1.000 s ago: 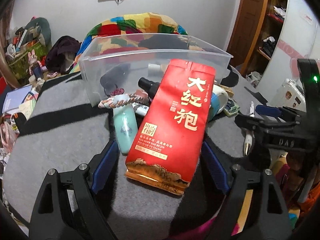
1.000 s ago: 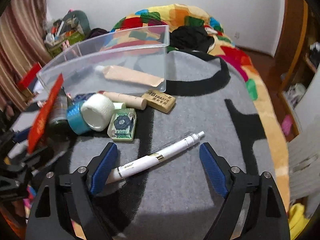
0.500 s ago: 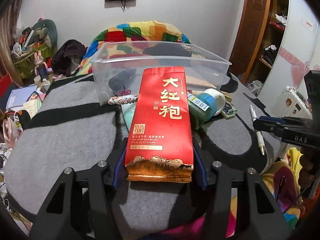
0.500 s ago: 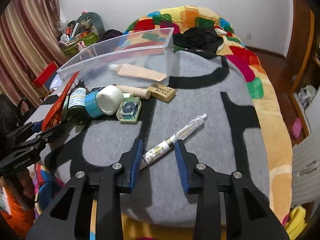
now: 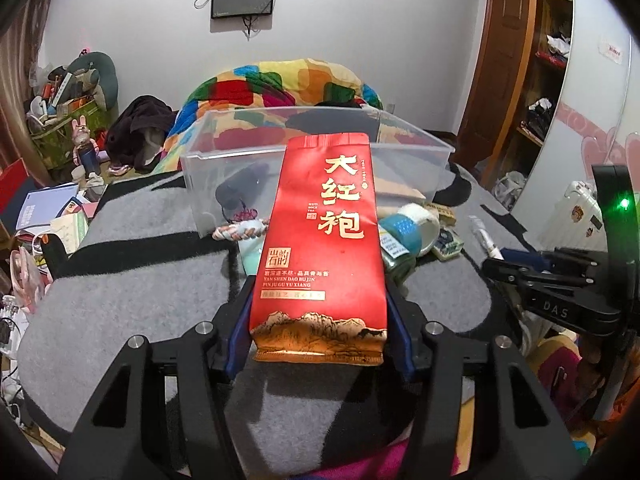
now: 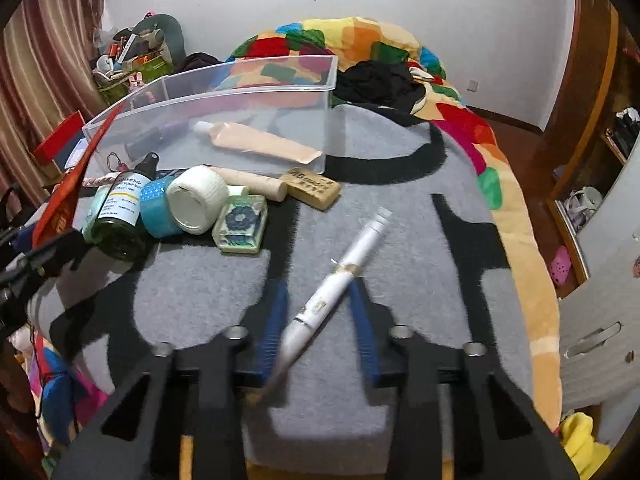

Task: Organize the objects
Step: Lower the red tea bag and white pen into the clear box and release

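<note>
Left gripper [image 5: 320, 320] clamps the base of a light, crushable red tea packet [image 5: 324, 236] before the clear bin [image 5: 320, 148]; right gripper [image 6: 318, 316] is closing on a slim, rigid, slippery pen [image 6: 340, 276], taken mid-barrel above the grey blanket [image 6: 400, 240].

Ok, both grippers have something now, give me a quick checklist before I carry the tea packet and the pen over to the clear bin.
1. Left gripper pinches the red tea packet on both edges: ok.
2. Right gripper jaws closing around the white pen; firm grip: cannot tell.
3. Pen sits slanted across the jaws, tip blurred: not ok, may slip.
4. Clear plastic bin open at the top, with room beside the peach tube: ok.
5. Path over the green bottle, tape rolls and eraser: ok if lifted high.
</note>
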Motion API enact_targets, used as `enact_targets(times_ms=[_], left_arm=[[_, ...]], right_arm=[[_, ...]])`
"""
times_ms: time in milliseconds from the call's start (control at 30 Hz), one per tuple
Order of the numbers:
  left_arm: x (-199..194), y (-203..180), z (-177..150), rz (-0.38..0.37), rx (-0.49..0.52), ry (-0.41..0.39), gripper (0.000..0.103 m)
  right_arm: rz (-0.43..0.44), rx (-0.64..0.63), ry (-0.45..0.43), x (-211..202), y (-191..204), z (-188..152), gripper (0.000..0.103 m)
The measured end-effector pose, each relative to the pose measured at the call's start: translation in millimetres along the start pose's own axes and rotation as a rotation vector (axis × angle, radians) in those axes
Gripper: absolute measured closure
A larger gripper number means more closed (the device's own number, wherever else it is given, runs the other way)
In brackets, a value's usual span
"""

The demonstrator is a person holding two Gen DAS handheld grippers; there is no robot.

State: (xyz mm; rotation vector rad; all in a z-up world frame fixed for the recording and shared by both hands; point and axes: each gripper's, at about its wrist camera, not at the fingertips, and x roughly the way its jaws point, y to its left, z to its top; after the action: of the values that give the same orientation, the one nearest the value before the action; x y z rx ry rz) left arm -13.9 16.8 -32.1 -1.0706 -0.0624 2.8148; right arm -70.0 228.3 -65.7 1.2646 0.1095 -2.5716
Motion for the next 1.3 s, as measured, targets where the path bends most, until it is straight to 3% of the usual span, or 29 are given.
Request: enact_targets(times_ms=[67,300,500,733,1000,1300], left_arm=[[-3.3,0.7,1.9,0.005,-0.001,-0.012,0.046],[-14.9,0.4,11.1,0.026,-0.001,-0.059,0.046],[-21.5,5.1,28.1,0.041,-0.017,-0.102,0.046],[-20.5,17.8,55.6,0.056,-0.038,-0.148,0.046],[-1.9,33.1,86.8,0.055,-0.059,-0.124,0.046],[39.2,42.5,110.3,0.073,-0.062,-0.040,0.046]], right_arm=[[0.014,0.018,0.005,-3.1,-7.6,-2.3,0.093],[0.025,0.065,-0.025,-15.8,-22.0,-6.2,0.093],[0.027,0.056,-0.177,-50.4,-20.7,17.0,0.093],[0.089,0.010,-0.274,-56.6,-4.8,60.2,0.093],[0.197,-0.003,-0.219,-21.4,7.0,106.6,0.093],[0.206,-0.033,-0.153,18.0,18.8,140.2,0.093]])
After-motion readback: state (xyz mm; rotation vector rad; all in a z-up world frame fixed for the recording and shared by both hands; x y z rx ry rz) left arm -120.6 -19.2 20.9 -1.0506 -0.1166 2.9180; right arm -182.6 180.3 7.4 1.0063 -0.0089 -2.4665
